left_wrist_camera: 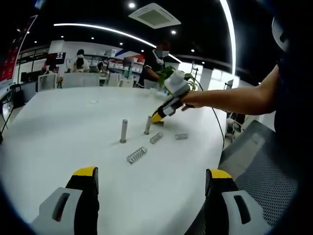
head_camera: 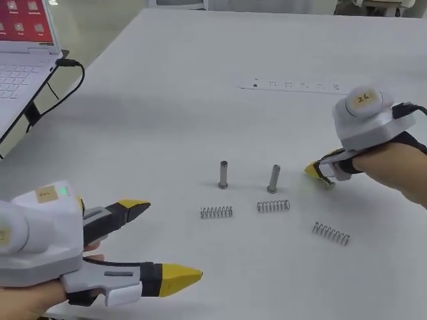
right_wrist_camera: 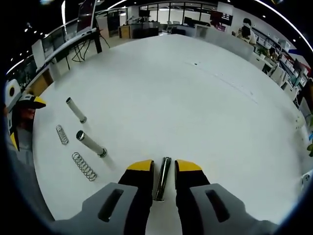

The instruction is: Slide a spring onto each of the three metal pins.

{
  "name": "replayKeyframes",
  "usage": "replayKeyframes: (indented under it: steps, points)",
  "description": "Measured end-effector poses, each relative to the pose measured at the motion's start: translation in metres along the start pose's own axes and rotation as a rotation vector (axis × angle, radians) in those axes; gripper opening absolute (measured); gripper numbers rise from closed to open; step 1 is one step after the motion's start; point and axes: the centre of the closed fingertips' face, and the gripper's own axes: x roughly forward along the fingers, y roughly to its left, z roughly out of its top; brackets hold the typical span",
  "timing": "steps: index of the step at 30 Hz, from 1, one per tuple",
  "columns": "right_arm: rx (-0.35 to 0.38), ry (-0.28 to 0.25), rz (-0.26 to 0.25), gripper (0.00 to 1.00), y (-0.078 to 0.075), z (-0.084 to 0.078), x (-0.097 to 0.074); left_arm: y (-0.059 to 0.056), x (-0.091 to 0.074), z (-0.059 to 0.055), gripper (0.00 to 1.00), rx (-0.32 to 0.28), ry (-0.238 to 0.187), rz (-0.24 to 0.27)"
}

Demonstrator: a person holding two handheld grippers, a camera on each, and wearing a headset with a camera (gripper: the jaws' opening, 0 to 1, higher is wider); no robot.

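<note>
Clamping a pin (right_wrist_camera: pixel 162 180) between jaws drawn almost together, the right tool (right_wrist_camera: pixel 163 169) sits low at the desk (head_camera: pixel 200 80) with its tips down. The pin lies lengthwise along the jaws, so I'd say the grip is a slippery one. If it is let go before its base is flat on the desk, it could tip over and roll off across the smooth top. The second pin (head_camera: pixel 274 179) stands upright just beside those tips, and a careless swing out could knock it down; the third pin (head_camera: pixel 223 175) stands further off and looks safe. None of the pins wears a spring yet. The left spring (head_camera: pixel 216 212) and middle spring (head_camera: pixel 273 206) lie flat in front of the standing pins. The right spring (head_camera: pixel 331 233) lies near the right tool, where a dragging wrist might sweep it away. The left tool (left_wrist_camera: pixel 152 174) hangs wide open over the near edge, holding nothing, well apart from the springs.
</note>
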Motion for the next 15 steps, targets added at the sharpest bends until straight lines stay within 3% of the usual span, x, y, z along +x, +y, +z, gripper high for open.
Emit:
replayKeyframes:
  steps: [15]
  points:
    - [0.015,0.021,0.000,0.12,-0.0022,-0.0005,0.0053,0.0012,-0.0002,-0.0005,0.87,-0.003,0.001,0.000]
